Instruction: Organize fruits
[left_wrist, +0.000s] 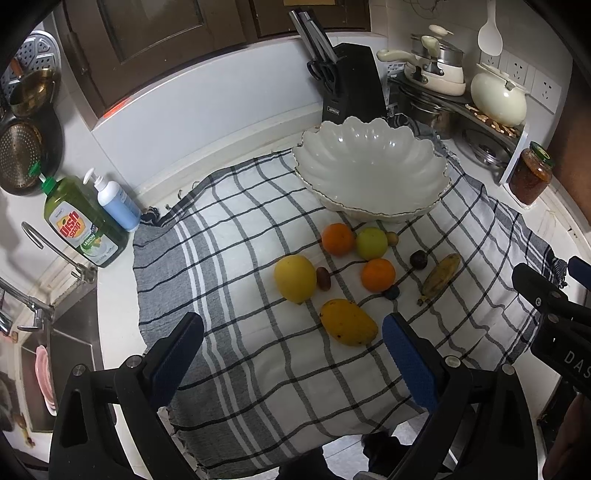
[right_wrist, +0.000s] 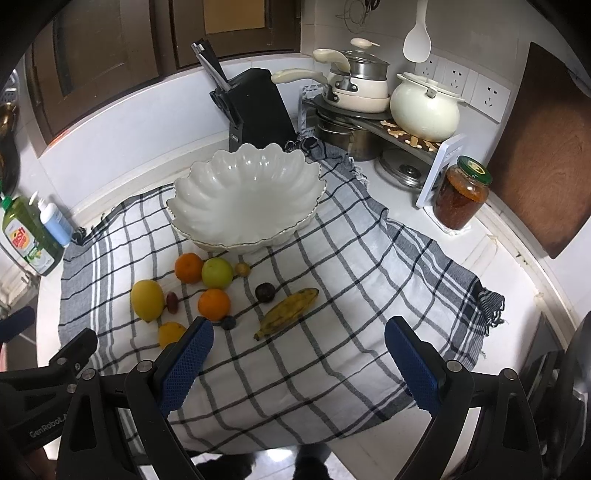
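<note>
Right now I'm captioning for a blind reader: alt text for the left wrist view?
Nine fruits lie loose on a checked cloth before an empty white scalloped bowl, with a mango nearest the open left gripper.

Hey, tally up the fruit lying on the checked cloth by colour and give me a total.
Orange: 2
Yellow: 4, counting the mango, banana, big round one, small one
Green: 1
Dark: 3
Total: 10

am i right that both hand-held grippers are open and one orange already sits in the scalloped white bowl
Not quite. Both wrist views show the scalloped white ceramic bowl empty; both round oranges lie on the checked cloth. Both hand-held grippers are open.
</note>
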